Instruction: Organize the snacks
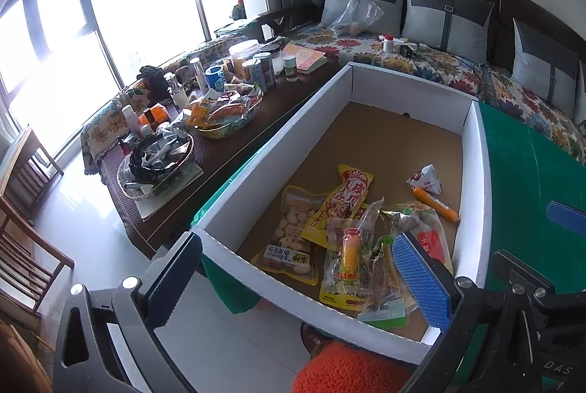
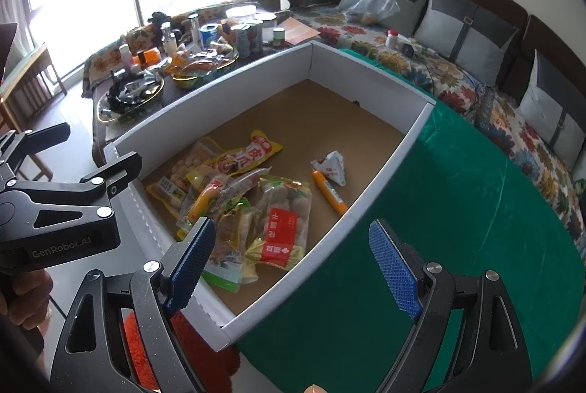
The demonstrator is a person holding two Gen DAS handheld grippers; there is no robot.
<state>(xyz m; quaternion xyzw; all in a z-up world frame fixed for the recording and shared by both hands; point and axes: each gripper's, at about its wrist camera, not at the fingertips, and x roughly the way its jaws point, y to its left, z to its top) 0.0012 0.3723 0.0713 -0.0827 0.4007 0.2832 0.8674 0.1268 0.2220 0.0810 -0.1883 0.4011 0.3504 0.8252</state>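
Observation:
A white cardboard box (image 1: 472, 173) (image 2: 381, 188) with a brown floor stands on a green cloth. Inside lie several snack packets: a yellow and red pouch (image 1: 344, 202) (image 2: 249, 153), a corn packet (image 1: 349, 255), a bag of pale balls (image 1: 291, 235), a red-labelled bag (image 2: 282, 232), an orange sausage (image 1: 434, 203) (image 2: 329, 191) and a small white packet (image 1: 426, 178) (image 2: 331, 167). My left gripper (image 1: 296, 283) is open and empty over the box's near wall. My right gripper (image 2: 293, 264) is open and empty over the box's near right corner.
A dark coffee table (image 1: 234, 151) left of the box carries jars, bottles and two bowls of snacks (image 1: 223, 114). A floral sofa (image 1: 421, 59) with grey cushions runs behind. The green cloth (image 2: 457, 228) lies right of the box. An orange stool (image 1: 348, 371) sits below.

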